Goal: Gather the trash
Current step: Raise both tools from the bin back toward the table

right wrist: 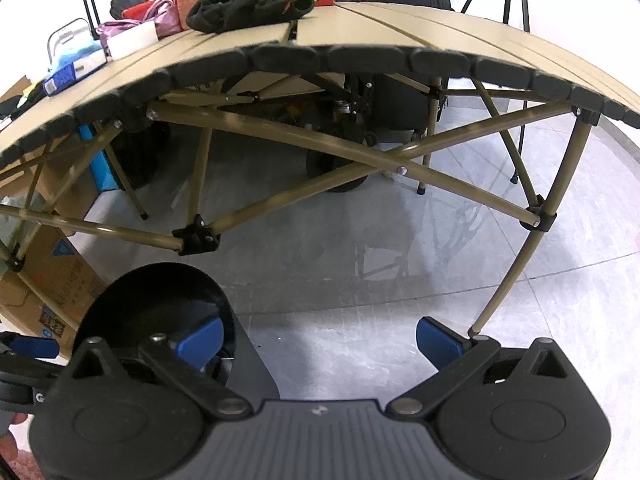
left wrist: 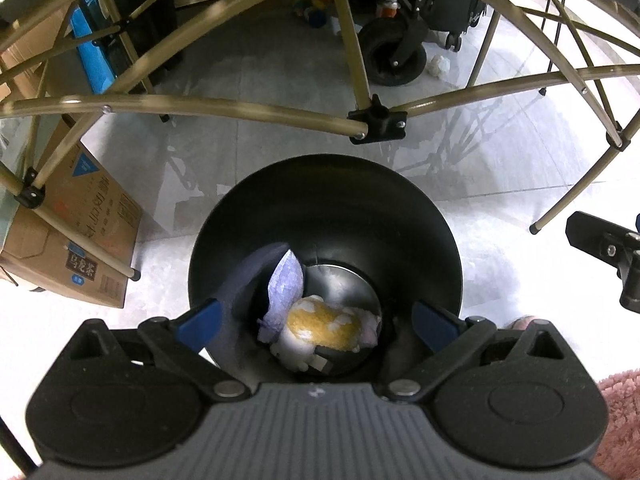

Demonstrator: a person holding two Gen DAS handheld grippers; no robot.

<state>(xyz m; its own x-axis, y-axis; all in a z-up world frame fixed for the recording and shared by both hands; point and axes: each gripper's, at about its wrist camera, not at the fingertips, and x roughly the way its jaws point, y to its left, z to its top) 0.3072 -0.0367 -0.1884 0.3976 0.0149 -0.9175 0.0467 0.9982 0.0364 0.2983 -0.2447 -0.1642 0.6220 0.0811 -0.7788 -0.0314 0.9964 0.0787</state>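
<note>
A black round trash bin (left wrist: pixel 420 216) stands on the floor in front of the folding table. Inside it lie a yellow and white sponge-like wad (left wrist: pixel 324 324), a pale purple wrapper (left wrist: pixel 285 292) and a dark cloth (left wrist: pixel 244 276) draped at the left inner wall. My left gripper (left wrist: pixel 316 320) hovers over the bin mouth, open and empty, blue pads either side. My right gripper (right wrist: pixel 318 338) is open and empty above the floor, right of the bin (right wrist: pixel 132 304). Its tip shows at the right edge of the left wrist view.
A tan folding table (right wrist: pixel 400 28) with crossed legs (right wrist: pixel 304 136) stands just beyond, carrying black cloth (right wrist: pixel 244 6), boxes and bags. Cardboard boxes (left wrist: pixel 84 236) sit at the left. A wheel (left wrist: pixel 394 58) and a white crumpled wad (left wrist: pixel 439 65) lie under the table. A tripod (right wrist: pixel 516 4) stands at the right.
</note>
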